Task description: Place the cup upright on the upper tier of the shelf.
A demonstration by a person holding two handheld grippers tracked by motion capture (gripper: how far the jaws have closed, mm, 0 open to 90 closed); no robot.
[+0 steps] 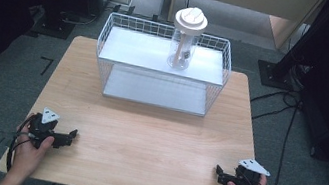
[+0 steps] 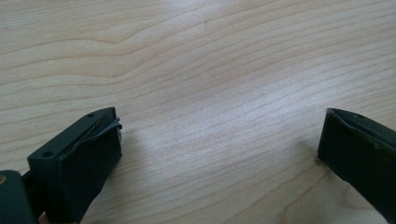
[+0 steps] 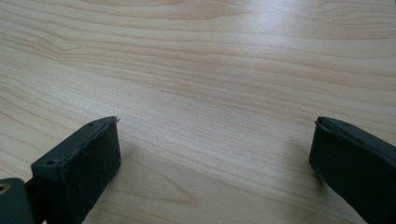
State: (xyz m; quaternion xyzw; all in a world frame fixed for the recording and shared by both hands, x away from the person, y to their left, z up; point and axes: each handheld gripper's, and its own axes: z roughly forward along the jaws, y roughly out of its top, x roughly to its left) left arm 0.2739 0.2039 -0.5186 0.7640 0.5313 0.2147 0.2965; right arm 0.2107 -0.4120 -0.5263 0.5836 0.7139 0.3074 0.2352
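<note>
A clear jar (image 1: 184, 45) with a white lid (image 1: 191, 20) stands upright on the top shelf of a white wire rack (image 1: 162, 65) at the far side of the wooden table (image 1: 146, 130). My left gripper (image 1: 73, 136) rests on the table at the near left, held by a hand, its tips pointing right. My right gripper (image 1: 218, 171) rests at the near right, tips pointing left. In the left gripper view the left gripper (image 2: 219, 135) stands open over bare wood. In the right gripper view the right gripper (image 3: 215, 140) is open too, with nothing between its jaws.
The rack has a lower shelf (image 1: 156, 91) with nothing on it. Dark stands and cables (image 1: 283, 99) lie on the grey floor around the table. A light wooden cabinet (image 1: 249, 0) stands behind the table.
</note>
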